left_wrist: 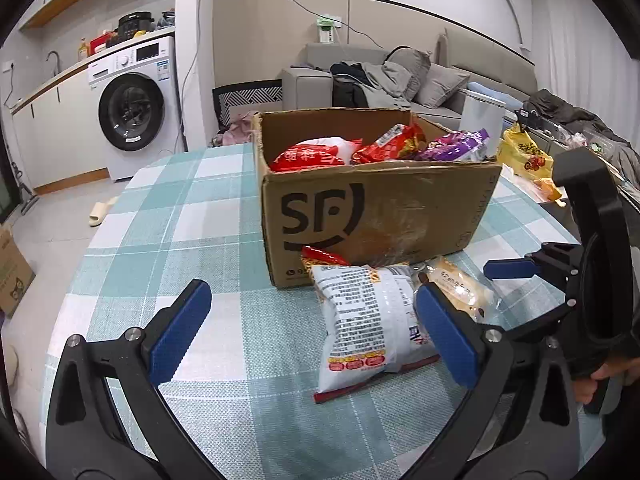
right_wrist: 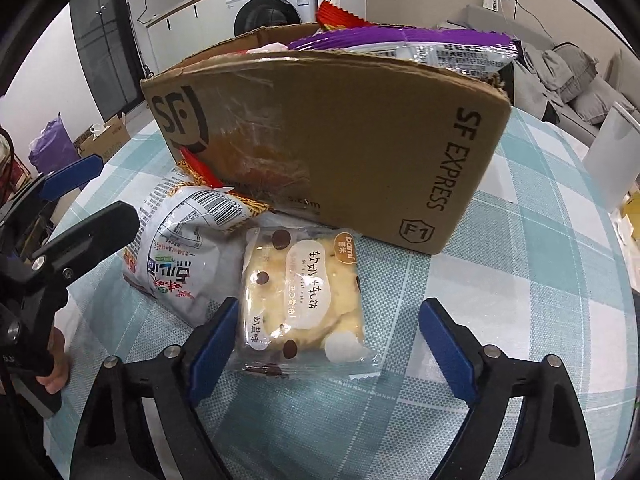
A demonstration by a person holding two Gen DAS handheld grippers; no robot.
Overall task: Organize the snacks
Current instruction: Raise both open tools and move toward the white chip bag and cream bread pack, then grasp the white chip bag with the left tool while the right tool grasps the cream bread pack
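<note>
The cardboard box [right_wrist: 320, 140] hides most of the snack packets inside it, so only their tops show above the rim. A red packet [left_wrist: 322, 257] is wedged between the box and the grey-white snack bag [left_wrist: 368, 324], mostly covered. The left gripper's right finger [left_wrist: 446, 336] hides part of the cake packet [left_wrist: 456, 284].

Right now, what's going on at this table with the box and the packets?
A person holding a gripper in each hand is sorting snacks into a cardboard box that already holds several packets. The right gripper is open around a clear-wrapped soft cookie lying on the checked tablecloth beside the box, not yet pinching it. The left gripper hangs open by a white snack bag, which lies against the cookie.
</note>
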